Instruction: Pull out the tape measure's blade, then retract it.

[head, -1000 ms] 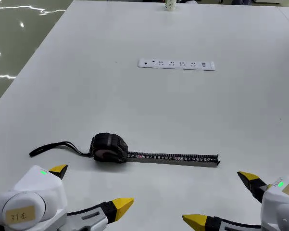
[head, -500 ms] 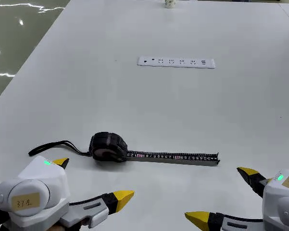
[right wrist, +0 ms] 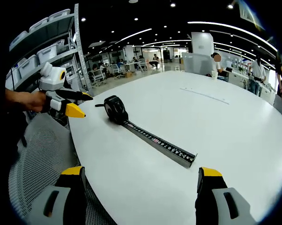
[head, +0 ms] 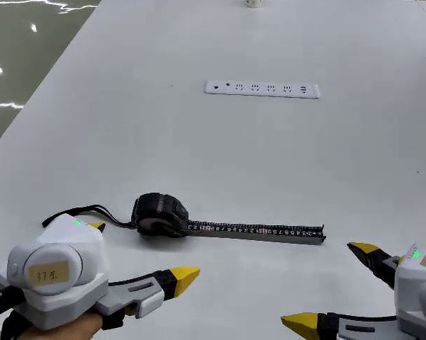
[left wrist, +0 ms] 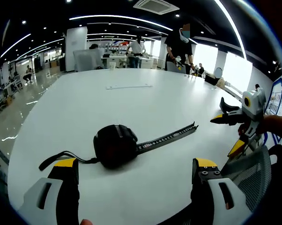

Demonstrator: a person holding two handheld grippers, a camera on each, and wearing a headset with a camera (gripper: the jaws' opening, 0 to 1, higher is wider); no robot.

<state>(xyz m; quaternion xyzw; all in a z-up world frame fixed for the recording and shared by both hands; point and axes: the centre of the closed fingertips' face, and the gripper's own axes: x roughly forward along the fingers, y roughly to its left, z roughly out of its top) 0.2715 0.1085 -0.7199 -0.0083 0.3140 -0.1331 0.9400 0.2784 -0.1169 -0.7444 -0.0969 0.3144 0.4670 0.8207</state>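
Sitting near the front edge of the white table (head: 283, 156): tape measure (head: 159, 214), black case, blade (head: 255, 231) pulled out and lying along the tabletop to the right, hook end free. Black wrist strap (head: 81, 211) trails off the case to the left. The left gripper (head: 142, 249) hovers just in front of the case, jaws wide open, nothing between them; one yellow tip is near the strap, the other in front of the start of the blade. In the left gripper view the case lies ahead, between the two jaws, touching neither. A hand (head: 64, 327) shows under its body. The right gripper (head: 328, 285) is at lower right, likewise spread wide and empty, near the blade's hook end but apart from it; in the right gripper view the blade tip lies ahead between the jaws, with the case at the far end. White power strip (head: 261, 88) lies farther back on the table, well apart from the tape measure. Gripper views also catch people (left wrist: 180, 44) standing in an open office behind the table, and shelving (right wrist: 42, 42) with bins.
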